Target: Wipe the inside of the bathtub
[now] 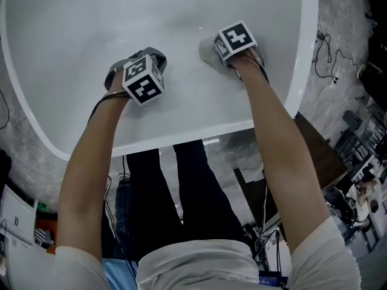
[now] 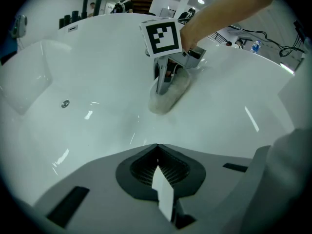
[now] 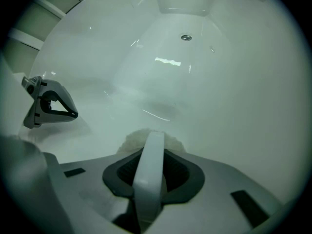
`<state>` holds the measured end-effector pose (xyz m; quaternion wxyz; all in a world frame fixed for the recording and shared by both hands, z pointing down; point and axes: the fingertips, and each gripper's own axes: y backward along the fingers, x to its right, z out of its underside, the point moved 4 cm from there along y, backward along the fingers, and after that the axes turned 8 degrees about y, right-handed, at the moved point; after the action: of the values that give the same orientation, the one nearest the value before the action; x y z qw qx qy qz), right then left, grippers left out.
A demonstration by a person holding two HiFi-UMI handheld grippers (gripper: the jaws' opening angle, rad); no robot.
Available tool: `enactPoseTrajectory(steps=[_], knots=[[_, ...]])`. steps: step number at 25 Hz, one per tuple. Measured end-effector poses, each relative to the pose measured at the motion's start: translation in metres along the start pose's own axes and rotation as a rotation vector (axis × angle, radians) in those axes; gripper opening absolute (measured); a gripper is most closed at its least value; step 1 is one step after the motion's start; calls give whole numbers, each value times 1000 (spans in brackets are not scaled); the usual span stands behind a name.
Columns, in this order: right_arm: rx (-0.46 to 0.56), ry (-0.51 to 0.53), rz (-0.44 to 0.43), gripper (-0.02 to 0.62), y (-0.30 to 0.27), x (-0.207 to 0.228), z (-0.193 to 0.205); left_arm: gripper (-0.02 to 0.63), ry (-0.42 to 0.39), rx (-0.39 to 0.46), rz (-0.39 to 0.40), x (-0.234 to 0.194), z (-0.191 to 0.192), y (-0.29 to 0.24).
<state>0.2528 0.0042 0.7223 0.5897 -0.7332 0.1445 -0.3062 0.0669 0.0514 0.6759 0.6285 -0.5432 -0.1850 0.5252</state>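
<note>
Beyond right tool (image 3: 155, 136), half-hidden cloth (image 3: 127, 141)

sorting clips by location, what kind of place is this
Probably a lab or workshop, not a home bathroom: a white bathtub stands on open floor, loose cables trail beside it, and cluttered equipment sits close by.
</note>
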Motion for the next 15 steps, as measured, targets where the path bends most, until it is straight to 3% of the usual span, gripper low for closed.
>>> enactPoseTrajectory(steps=[15], knots=[[33, 2, 41, 92, -70, 15, -38, 11, 47, -32, -65, -47, 49, -12]])
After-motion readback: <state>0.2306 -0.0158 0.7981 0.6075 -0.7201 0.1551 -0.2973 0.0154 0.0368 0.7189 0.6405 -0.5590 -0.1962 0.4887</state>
